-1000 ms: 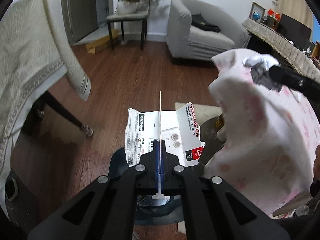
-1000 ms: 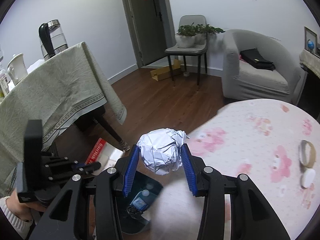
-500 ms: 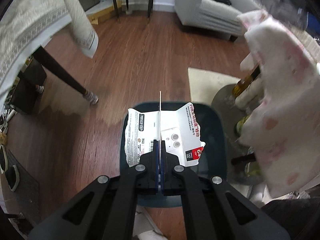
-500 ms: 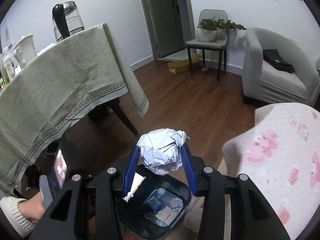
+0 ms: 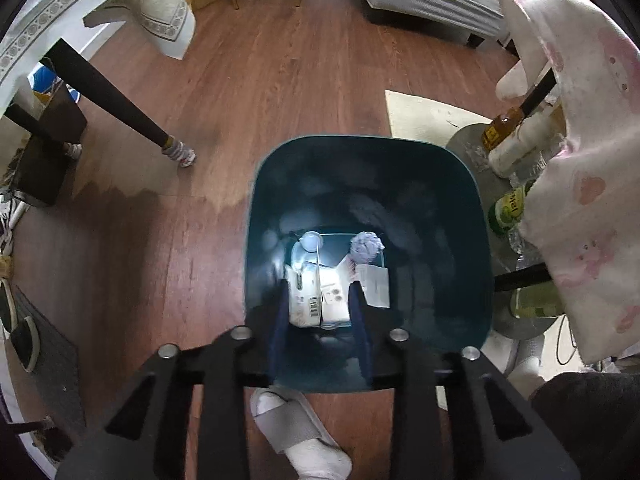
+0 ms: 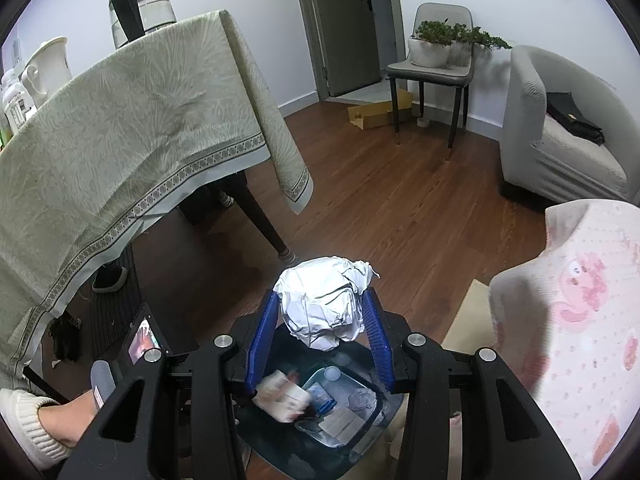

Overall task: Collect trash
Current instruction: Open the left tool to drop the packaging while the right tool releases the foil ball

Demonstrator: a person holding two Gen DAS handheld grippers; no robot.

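Observation:
A dark teal bin point(image 5: 360, 139) stands on the wood floor straight below my left gripper point(image 5: 320, 286). Its jaws are opening, and the pads press on nothing. A torn white package point(image 5: 314, 298) lies loose inside the bin between the fingers in the picture, next to a crumpled tissue point(image 5: 366, 245). In the right wrist view the package point(image 6: 284, 398) shows blurred inside the bin point(image 6: 286, 454). My right gripper point(image 6: 322, 300) is shut on a crumpled white paper ball point(image 6: 320, 304) and holds it above the bin's opening.
A cloth-covered table point(image 6: 120, 128) with a kettle point(image 6: 140, 4) stands to the left, its leg point(image 5: 120, 108) near the bin. A pink-patterned tablecloth point(image 5: 580, 184) hangs at the right over bottles point(image 5: 510, 208). A person's slippered foot point(image 5: 296, 428) is by the bin's near side.
My left gripper sank over the bin, its jaws parted, and the torn package dropped in. My right gripper carried the paper ball away from the pink table to above the bin.

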